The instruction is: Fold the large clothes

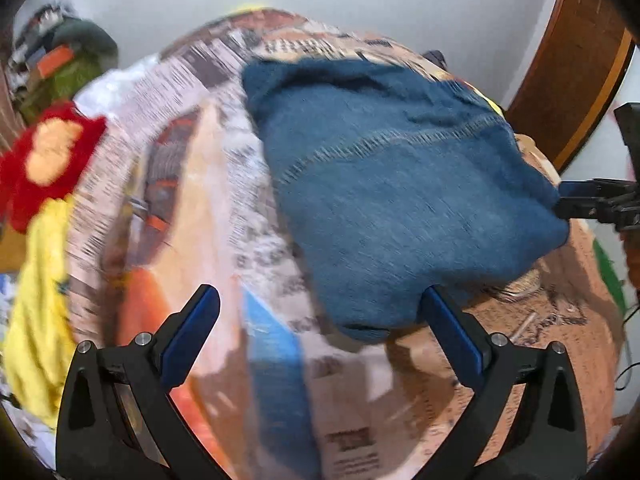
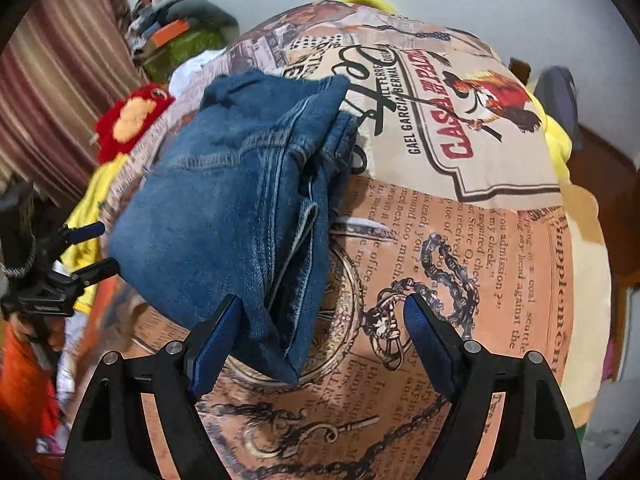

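Note:
Folded blue jeans [image 2: 240, 200] lie in a thick bundle on a printed bedspread [image 2: 460, 280]. My right gripper [image 2: 320, 320] stands open over the bundle's near corner. That corner reaches in between the jaws beside the left fingertip [image 2: 224, 320], and nothing is clamped. In the blurred left wrist view the jeans [image 1: 400, 184] sit ahead and to the right of my open left gripper [image 1: 320, 308], their lower edge at its right fingertip [image 1: 436, 308]. My right gripper [image 1: 588, 200] shows at the jeans' far right edge. My left gripper [image 2: 86, 252] appears at their left side, jaws apart.
A red and yellow plush toy [image 2: 132, 120] lies at the bed's left edge, with yellow cloth [image 1: 36, 320] below it. A heap of clothes [image 2: 180, 28] sits at the back left by a striped curtain [image 2: 60, 80]. Wooden furniture [image 1: 568, 60] stands at the right.

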`<state>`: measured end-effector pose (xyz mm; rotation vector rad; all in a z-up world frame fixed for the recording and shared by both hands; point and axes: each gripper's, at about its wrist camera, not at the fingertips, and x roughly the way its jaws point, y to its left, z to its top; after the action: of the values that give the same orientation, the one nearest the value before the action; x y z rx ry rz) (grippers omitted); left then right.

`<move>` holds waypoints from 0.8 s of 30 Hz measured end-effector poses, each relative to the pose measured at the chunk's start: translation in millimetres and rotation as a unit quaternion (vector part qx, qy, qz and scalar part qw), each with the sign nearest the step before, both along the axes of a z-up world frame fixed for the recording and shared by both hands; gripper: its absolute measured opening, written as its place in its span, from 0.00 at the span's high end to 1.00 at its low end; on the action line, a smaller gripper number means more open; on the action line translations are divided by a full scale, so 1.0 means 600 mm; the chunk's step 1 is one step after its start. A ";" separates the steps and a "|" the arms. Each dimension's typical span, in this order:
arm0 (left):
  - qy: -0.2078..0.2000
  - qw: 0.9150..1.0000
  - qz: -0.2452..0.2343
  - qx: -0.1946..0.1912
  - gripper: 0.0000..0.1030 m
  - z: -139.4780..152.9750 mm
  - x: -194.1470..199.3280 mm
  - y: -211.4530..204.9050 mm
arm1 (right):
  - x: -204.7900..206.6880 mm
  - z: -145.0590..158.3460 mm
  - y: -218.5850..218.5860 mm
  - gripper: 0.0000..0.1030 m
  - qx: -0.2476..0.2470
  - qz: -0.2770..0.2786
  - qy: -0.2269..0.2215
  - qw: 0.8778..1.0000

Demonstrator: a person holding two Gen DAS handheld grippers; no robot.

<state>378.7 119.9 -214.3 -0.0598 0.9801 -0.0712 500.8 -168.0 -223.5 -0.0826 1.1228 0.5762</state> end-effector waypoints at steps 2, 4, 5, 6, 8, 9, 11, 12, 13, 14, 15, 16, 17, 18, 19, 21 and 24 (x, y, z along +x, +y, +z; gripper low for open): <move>-0.013 1.000 0.012 -0.005 0.00 0.020 0.006 0.020 | 0.007 0.015 -0.004 0.21 0.016 -0.011 0.003 1.000; -0.026 0.999 0.027 -0.023 0.00 0.038 0.018 0.043 | 0.018 0.030 -0.005 0.18 0.037 -0.021 0.004 0.999; -0.031 0.998 0.036 -0.033 0.00 0.046 0.026 0.055 | 0.027 0.038 -0.004 0.14 0.049 -0.027 0.005 0.998; -0.036 0.997 0.044 -0.044 0.00 0.052 0.034 0.065 | 0.036 0.044 -0.002 0.11 0.059 -0.031 0.005 0.998; -0.040 0.995 0.060 -0.066 0.00 0.059 0.056 0.085 | 0.057 0.052 0.006 0.10 0.074 -0.040 0.005 0.996; -0.036 0.994 0.066 -0.077 0.00 0.056 0.071 0.093 | 0.070 0.053 0.013 0.10 0.075 -0.041 0.007 0.996; -0.022 0.992 0.074 -0.095 0.00 0.043 0.099 0.103 | 0.091 0.047 0.028 0.10 0.080 -0.032 0.016 0.996; -0.009 0.991 0.076 -0.110 0.00 0.032 0.115 0.107 | 0.101 0.040 0.035 0.10 0.081 -0.028 0.024 0.996; 0.002 0.989 0.076 -0.123 0.00 0.022 0.124 0.108 | 0.113 0.030 0.043 0.10 0.082 -0.027 0.035 0.996; 0.016 0.987 0.074 -0.140 0.00 0.008 0.137 0.108 | 0.122 0.019 0.048 0.10 0.082 -0.027 0.044 0.995; 0.030 0.985 0.072 -0.155 0.00 -0.006 0.149 0.107 | 0.132 0.007 0.054 0.10 0.080 -0.028 0.055 0.995; 0.044 0.982 0.067 -0.171 0.00 -0.020 0.161 0.104 | 0.145 -0.010 0.063 0.10 0.077 -0.029 0.070 0.994; 0.057 0.979 0.061 -0.185 0.00 -0.033 0.173 0.099 | 0.151 -0.021 0.068 0.10 0.075 -0.027 0.076 0.994; 0.070 0.976 0.055 -0.198 0.00 -0.046 0.182 0.095 | 0.162 -0.038 0.078 0.10 0.072 -0.020 0.087 0.993; 0.086 0.971 0.048 -0.217 0.00 -0.064 0.194 0.088 | 0.170 -0.050 0.084 0.10 0.071 -0.015 0.094 0.993; 0.105 0.963 0.039 -0.245 0.00 -0.085 0.207 0.082 | 0.184 -0.070 0.094 0.10 0.078 -0.008 0.115 0.990; 0.120 0.949 0.034 -0.290 0.00 -0.112 0.223 0.079 | 0.201 -0.092 0.107 0.10 0.101 0.000 0.138 0.985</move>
<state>512.3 167.6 -281.8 -0.6573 1.1725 -0.2938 621.2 -104.1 -278.6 0.1776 1.3256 0.7125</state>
